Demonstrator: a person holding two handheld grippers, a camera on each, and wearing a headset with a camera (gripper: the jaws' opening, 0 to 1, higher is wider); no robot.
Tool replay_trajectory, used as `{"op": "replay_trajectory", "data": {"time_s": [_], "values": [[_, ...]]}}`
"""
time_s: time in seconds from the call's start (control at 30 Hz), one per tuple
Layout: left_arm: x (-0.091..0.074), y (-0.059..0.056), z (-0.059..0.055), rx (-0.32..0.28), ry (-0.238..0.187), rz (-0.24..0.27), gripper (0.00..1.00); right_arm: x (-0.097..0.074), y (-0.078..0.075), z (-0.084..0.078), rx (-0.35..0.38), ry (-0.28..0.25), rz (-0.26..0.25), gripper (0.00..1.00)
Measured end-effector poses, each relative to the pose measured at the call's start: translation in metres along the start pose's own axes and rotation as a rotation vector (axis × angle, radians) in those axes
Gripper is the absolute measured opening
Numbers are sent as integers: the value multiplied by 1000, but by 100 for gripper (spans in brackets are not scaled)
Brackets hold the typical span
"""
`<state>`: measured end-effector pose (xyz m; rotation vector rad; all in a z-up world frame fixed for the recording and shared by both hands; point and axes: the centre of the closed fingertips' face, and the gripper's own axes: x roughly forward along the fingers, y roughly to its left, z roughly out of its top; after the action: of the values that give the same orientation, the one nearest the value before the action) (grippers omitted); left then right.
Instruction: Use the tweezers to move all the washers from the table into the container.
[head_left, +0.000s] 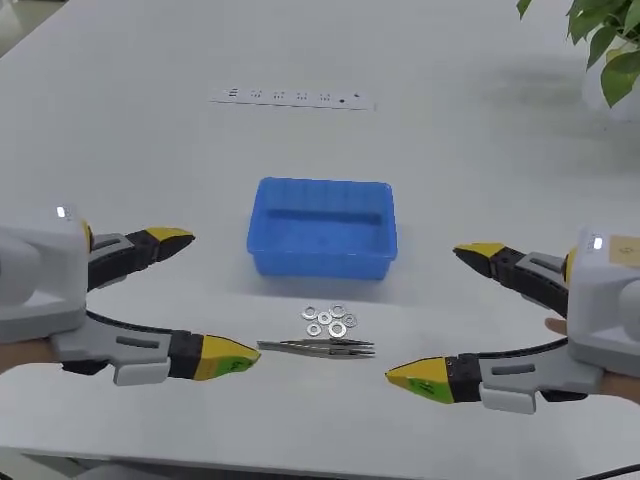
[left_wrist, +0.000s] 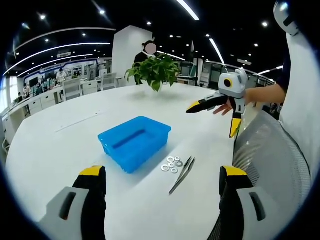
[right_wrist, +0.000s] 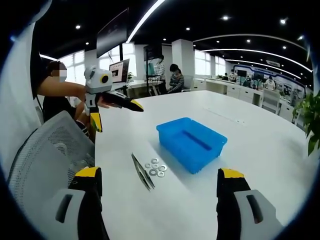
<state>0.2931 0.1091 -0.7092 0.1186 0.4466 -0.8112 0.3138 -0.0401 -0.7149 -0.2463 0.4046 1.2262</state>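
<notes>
A white table (head_left: 130, 150) holds a blue container (head_left: 320, 262) at its centre. Just near of it lies a small cluster of washers (head_left: 329, 320), with the tweezers (head_left: 318, 347) flat on the table just beside them on the near side. The left gripper (head_left: 222, 295) hovers to the left and the right gripper (head_left: 423, 312) to the right, both with jaws spread wide, holding nothing and not touching the tweezers. A power strip (head_left: 292, 97) lies farther back, and a leafy plant (head_left: 605, 40) stands far right.

An open-plan office: rows of desks (right_wrist: 250, 90), wall screen (right_wrist: 112, 32), ceiling strip lights (right_wrist: 145, 21).
</notes>
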Motion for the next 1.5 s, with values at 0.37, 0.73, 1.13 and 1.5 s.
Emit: {"op": "replay_trajectory", "data": {"time_s": [0.37,0.73,1.13,1.5], "values": [[6,-5,-3,2,12,-13,100,-3,-3,-3,3,7,-4,96],[3,-5,-7,6,24,-12,99,1,-4,-2,-4,6,-4,93],[8,-1,-12,-2,21,-8,99,5,-6,-7,3,30,-2,89],[19,-6,-23,5,12,-23,90,25,4,-17,-22,84,57,82]]}}
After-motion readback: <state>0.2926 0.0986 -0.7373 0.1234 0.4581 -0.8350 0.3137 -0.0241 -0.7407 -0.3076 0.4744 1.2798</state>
